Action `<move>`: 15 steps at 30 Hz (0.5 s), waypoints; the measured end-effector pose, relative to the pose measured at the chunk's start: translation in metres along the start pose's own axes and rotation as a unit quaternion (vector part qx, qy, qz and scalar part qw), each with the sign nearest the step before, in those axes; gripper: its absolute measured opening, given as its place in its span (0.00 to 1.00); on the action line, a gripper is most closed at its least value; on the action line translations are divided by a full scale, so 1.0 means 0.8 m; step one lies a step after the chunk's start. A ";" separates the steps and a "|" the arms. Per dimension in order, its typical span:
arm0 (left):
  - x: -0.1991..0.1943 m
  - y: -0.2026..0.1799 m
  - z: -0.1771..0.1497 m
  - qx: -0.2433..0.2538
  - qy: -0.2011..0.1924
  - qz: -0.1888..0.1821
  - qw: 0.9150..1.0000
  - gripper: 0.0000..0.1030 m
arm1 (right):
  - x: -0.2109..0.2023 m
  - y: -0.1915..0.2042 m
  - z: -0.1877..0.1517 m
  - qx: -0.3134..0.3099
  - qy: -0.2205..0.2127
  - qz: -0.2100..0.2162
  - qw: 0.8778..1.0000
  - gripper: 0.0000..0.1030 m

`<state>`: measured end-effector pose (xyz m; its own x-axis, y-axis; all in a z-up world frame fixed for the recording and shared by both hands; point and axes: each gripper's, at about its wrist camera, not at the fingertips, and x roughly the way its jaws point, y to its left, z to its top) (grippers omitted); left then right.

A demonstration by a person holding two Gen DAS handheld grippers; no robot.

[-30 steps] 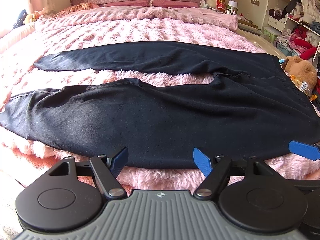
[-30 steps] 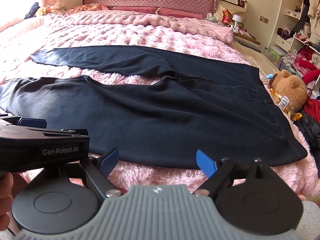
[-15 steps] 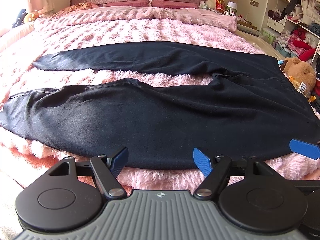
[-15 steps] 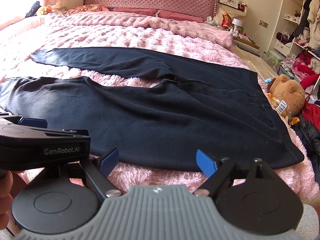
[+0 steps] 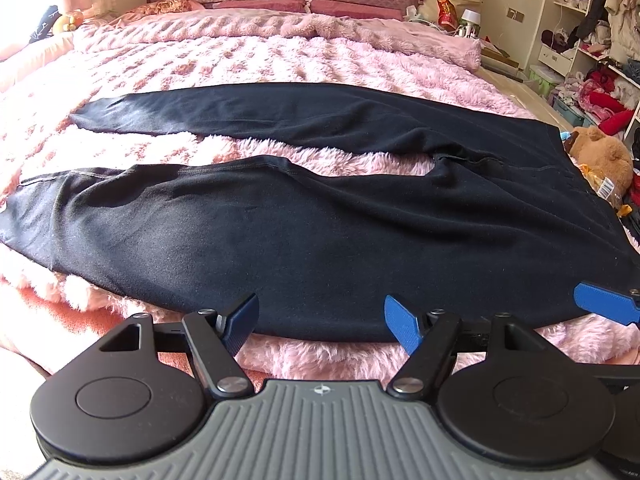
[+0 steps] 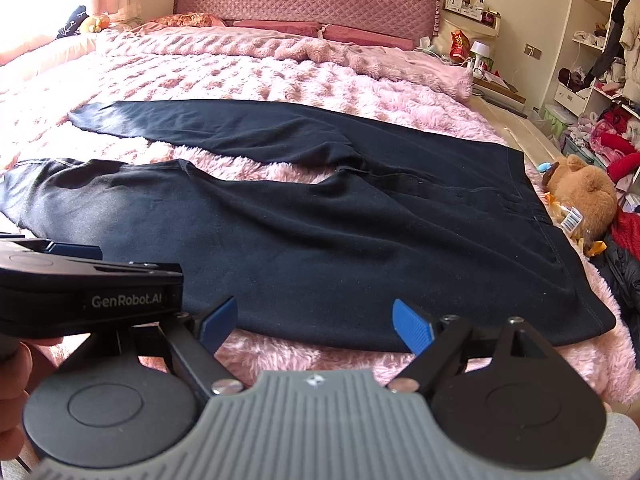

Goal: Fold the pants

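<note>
The black pants (image 5: 320,232) lie flat across the near half of the pink fluffy blanket (image 5: 240,56), and the room above them is free. The far half of the blanket, up to the pillows (image 5: 304,5), is bare. A strip of pink pile shows between the two legs. At the right edge a brown teddy bear (image 6: 580,192) (beside piled clothes) crowds the waistband side.

Bedroom: bed (image 5: 280,56) with fluffy pink blanket, quilted mauve headboard (image 6: 304,0), pillows (image 6: 276,26). Cream walls. Bright daylight from window at left. Cluttered open shelves (image 6: 600,60) at right; brown teddy bear (image 6: 580,192) beside the bed.
</note>
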<state>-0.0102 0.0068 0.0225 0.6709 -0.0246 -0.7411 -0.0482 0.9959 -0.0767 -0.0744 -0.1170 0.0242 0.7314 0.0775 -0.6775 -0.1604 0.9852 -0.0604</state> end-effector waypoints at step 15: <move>-0.002 0.089 0.002 -0.091 -0.058 -0.066 0.992 0.76 | 0.015 -0.070 -0.003 0.110 0.030 0.076 0.991 0.79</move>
<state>-0.0137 0.0780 0.0191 0.7606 -0.1336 -0.6353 -0.0790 0.9523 -0.2949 -0.0580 -0.1714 0.0174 0.6686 0.2253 -0.7087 -0.1129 0.9727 0.2027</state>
